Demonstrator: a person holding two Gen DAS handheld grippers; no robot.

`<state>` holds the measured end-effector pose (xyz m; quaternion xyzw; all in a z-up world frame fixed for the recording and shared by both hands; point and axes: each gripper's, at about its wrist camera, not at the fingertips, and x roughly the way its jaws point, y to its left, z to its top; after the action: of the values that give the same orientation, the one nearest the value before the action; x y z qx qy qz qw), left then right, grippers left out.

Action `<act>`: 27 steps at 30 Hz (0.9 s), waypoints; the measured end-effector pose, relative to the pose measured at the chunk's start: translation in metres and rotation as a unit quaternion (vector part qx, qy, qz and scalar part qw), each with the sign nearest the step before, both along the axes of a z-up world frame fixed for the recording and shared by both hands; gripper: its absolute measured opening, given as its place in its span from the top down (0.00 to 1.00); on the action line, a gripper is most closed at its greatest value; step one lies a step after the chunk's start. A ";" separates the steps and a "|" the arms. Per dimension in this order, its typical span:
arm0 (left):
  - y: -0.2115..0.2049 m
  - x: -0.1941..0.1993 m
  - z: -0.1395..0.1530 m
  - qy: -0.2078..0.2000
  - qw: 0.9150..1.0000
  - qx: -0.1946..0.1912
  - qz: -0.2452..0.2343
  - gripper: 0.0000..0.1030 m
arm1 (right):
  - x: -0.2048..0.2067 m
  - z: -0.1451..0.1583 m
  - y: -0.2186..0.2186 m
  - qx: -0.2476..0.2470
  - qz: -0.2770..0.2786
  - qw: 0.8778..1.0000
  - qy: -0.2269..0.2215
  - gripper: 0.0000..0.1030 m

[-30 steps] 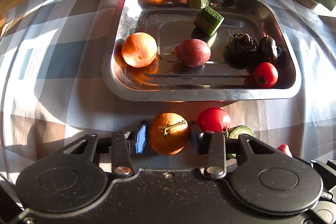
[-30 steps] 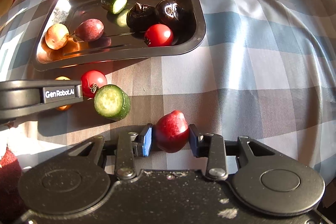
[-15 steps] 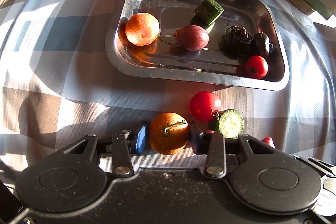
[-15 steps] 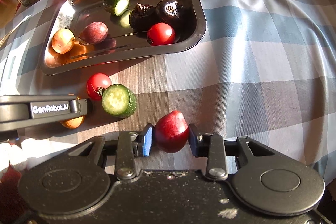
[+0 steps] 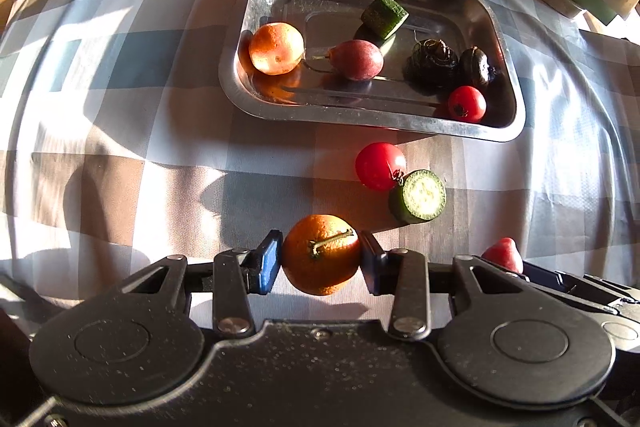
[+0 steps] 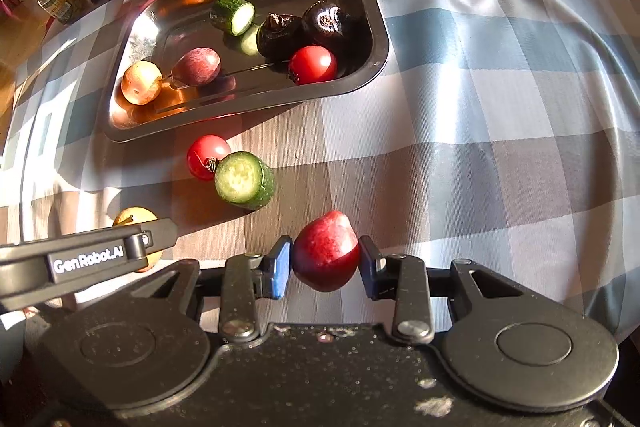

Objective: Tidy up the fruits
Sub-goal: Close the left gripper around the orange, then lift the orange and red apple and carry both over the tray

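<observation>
- Left gripper [image 5: 320,261] closed on an orange [image 5: 321,254]; right gripper [image 6: 325,262] closed on a red fruit [image 6: 326,251], both short of the tray [image 5: 360,115].
- Risk: round fruit may slip from the pads.
- Risk: a low carry may knock the tomato [image 5: 380,166] and cucumber [image 5: 418,195] rolling.

left gripper [image 5: 321,257]: matte black, blue pads, silver screws | right gripper [image 6: 325,261]: same, dust-speckled

Both wrist views look forward and down over the worktop [image 5: 120,107] from close, sharing the tray [image 5: 400,123] [image 6: 240,107].
</observation>
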<state>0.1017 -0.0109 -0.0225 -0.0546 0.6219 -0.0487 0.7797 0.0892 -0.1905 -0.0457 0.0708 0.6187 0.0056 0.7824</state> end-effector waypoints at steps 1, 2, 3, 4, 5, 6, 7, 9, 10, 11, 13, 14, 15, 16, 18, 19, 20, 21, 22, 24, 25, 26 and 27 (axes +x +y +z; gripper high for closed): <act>0.000 -0.001 0.004 -0.001 1.000 -0.001 -0.002 0.53 | -0.001 0.002 -0.001 0.001 0.000 1.000 0.001 0.65; 0.001 -0.002 0.008 -0.002 1.000 -0.002 -0.005 0.53 | -0.002 0.005 -0.001 0.000 0.001 1.000 0.001 0.65; 0.001 -0.003 0.011 -0.003 1.000 -0.002 -0.008 0.53 | -0.004 0.009 -0.002 0.001 0.002 1.000 0.001 0.65; 0.001 -0.004 0.016 -0.005 1.000 -0.002 -0.011 0.53 | -0.005 0.013 -0.003 0.002 0.002 1.000 0.001 0.65; 0.001 -0.006 0.021 -0.006 1.000 -0.002 -0.015 0.53 | -0.007 0.017 -0.004 0.004 0.004 1.000 0.002 0.65; 0.001 -0.007 0.026 -0.008 1.000 -0.001 -0.018 0.53 | -0.008 0.021 -0.005 0.005 0.006 1.000 0.003 0.65; 0.002 -0.008 0.031 -0.011 1.000 -0.001 -0.022 0.53 | -0.009 0.025 -0.006 0.006 0.009 1.000 0.002 0.65; 0.002 -0.009 0.041 -0.019 0.999 -0.003 -0.028 0.53 | -0.012 0.036 -0.007 0.003 0.017 1.000 -0.004 0.65; 0.003 -0.008 0.046 -0.024 0.999 -0.002 -0.032 0.53 | -0.013 0.041 -0.007 0.001 0.021 1.000 -0.008 0.65; 0.002 -0.010 0.053 -0.032 0.999 0.000 -0.036 0.53 | -0.015 0.049 -0.007 -0.003 0.026 1.000 -0.014 0.65; 0.003 -0.008 0.066 -0.046 0.998 0.002 -0.040 0.53 | -0.017 0.062 -0.007 -0.008 0.034 0.999 -0.028 0.65; 0.003 -0.007 0.072 -0.052 0.998 0.002 -0.041 0.53 | -0.017 0.069 -0.007 -0.009 0.037 0.999 -0.035 0.65; 0.004 -0.005 0.078 -0.058 0.998 0.001 -0.039 0.53 | -0.017 0.076 -0.008 -0.009 0.040 0.998 -0.041 0.65; 0.005 -0.003 0.085 -0.065 0.997 0.001 -0.038 0.53 | -0.017 0.083 -0.008 -0.010 0.042 0.998 -0.048 0.65; 0.007 0.003 0.100 -0.081 0.996 0.002 -0.034 0.53 | -0.016 0.097 -0.009 -0.013 0.046 0.997 -0.063 0.65; 0.007 0.007 0.108 -0.092 0.995 0.004 -0.033 0.53 | -0.014 0.105 -0.009 -0.015 0.047 0.996 -0.071 0.65; 0.007 0.010 0.114 -0.103 0.994 0.006 -0.031 0.53 | -0.012 0.112 -0.009 -0.017 0.048 0.995 -0.080 0.65; 0.007 0.013 0.121 -0.113 0.993 0.008 -0.028 0.53 | -0.010 0.119 -0.009 -0.019 0.048 0.995 -0.089 0.65; 0.006 0.016 0.127 -0.124 0.992 0.010 -0.026 0.53 | -0.006 0.126 -0.009 -0.021 0.048 0.994 -0.098 0.65; 0.005 0.024 0.137 -0.139 0.990 0.009 -0.022 0.53 | 0.001 0.139 -0.007 -0.022 0.044 0.992 -0.115 0.65; 0.004 0.028 0.141 -0.146 0.989 0.007 -0.021 0.53 | 0.005 0.143 -0.007 -0.022 0.041 0.991 -0.122 0.65; 0.004 0.031 0.143 -0.151 0.988 0.005 -0.021 0.53 | 0.009 0.145 -0.007 -0.020 0.038 0.991 -0.128 0.65; 0.002 0.036 0.145 -0.157 0.987 0.005 -0.020 0.53 | 0.014 0.146 -0.005 -0.018 0.035 0.990 -0.133 0.65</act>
<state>0.1377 -0.0085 0.1228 -0.0298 0.4931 -0.0691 0.8667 0.1036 -0.1960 0.1006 0.0339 0.5111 0.0314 0.8583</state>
